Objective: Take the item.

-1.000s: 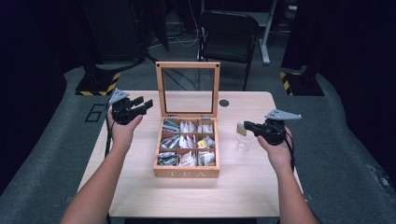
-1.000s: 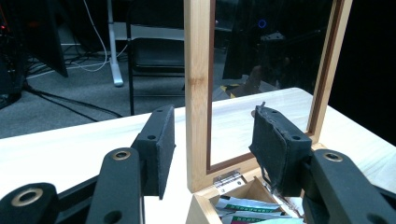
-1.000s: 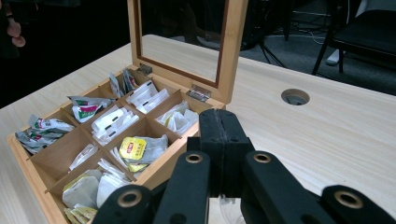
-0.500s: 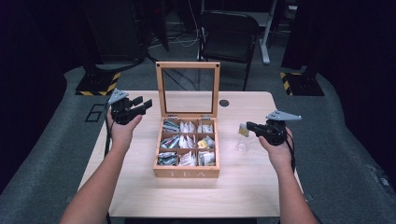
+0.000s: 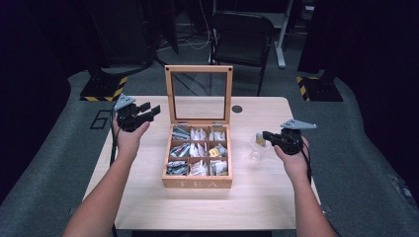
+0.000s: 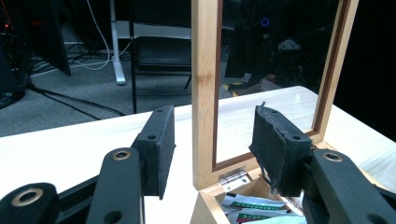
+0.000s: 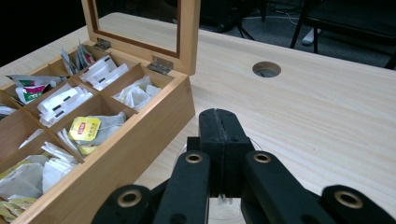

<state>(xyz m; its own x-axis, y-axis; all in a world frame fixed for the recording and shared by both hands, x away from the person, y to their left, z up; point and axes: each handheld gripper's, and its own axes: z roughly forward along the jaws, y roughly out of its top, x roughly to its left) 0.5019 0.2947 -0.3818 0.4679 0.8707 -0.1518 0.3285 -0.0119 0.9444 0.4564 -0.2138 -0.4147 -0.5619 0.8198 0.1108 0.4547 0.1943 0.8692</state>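
1. Your tea bag (image 5: 260, 140) is the thing in hand. Its yellow tag sits at the tip of your right gripper (image 5: 267, 135), just to the right of the tea box (image 5: 197, 183).
2. Your right gripper's two jaws are pressed tight together on the tea bag. In the right gripper view, a thin string hangs down under the closed jaws.
3. A clear cup (image 5: 256, 154) stands right under the tea bag, close to the right wall of the tea box but not touching it. You can see its round rim under the jaws in the right gripper view.
4. The tea box is open. Its lid (image 5: 198, 69) stands straight up at the back, and you can see through its window.
5. The tea box has little rooms full of tea bags. One with a yellow tag (image 7: 85, 128) lies in the middle room on the right side.
6. Your left gripper (image 5: 154, 108) is up in the air to the left of the tea box, near the lid. Its jaws are a little way apart and hold nothing.
7. The table (image 5: 257, 207) is light wood. A small round hole (image 5: 237, 108) is behind the tea box, to the right of the lid.
8. A black chair (image 5: 242, 29) stands far behind the tea box, past the table.
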